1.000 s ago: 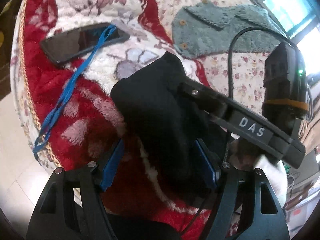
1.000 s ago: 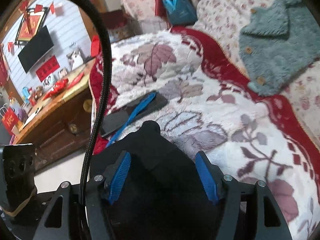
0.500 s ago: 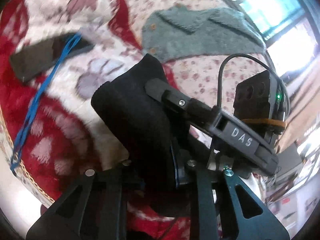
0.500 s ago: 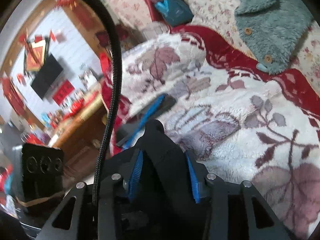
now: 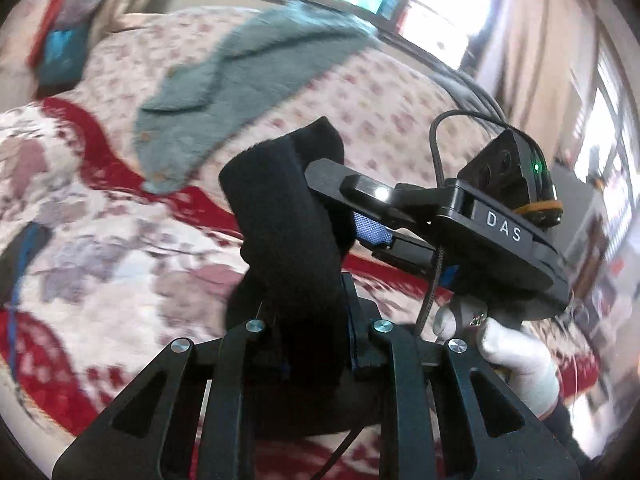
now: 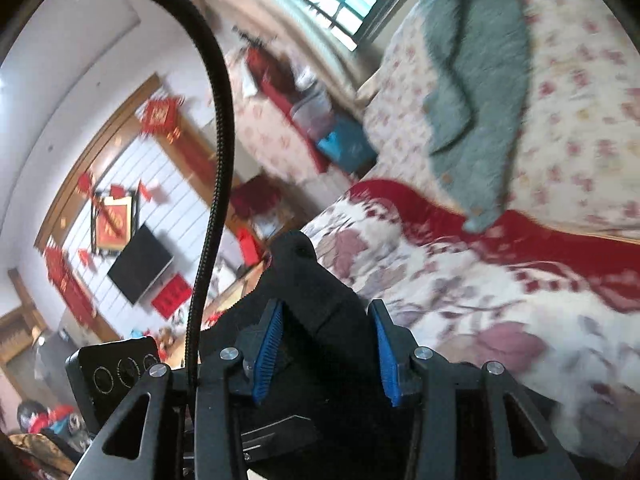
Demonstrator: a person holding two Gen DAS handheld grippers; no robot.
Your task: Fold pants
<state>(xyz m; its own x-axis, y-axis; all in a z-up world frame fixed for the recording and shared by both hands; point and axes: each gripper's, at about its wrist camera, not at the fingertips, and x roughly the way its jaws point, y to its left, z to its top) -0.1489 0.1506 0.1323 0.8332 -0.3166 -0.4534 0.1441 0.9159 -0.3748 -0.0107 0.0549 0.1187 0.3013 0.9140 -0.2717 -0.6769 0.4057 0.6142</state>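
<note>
The black pants (image 5: 288, 232) hang bunched above the blanket, pinched from two sides. In the left wrist view my left gripper (image 5: 316, 320) is shut on the lower part of the bundle. My right gripper (image 5: 360, 208) comes in from the right and clamps the same fabric higher up, one blue pad showing. In the right wrist view the pants (image 6: 316, 300) fill the gap of my right gripper (image 6: 326, 344), and both blue pads (image 6: 268, 352) press on them. A white-gloved hand (image 5: 516, 356) holds the right gripper's handle.
A teal fleece jacket (image 5: 240, 72) lies on the floral cover behind, above the red and white blanket (image 5: 100, 240). A phone with a blue lanyard (image 5: 24, 252) sits at the left edge. A black cable (image 6: 216, 160) arcs past a wall-mounted TV (image 6: 140, 264).
Both grippers went from open around the pants to shut on them. They lifted the bundle off the blanket and rolled, so the window has come into view.
</note>
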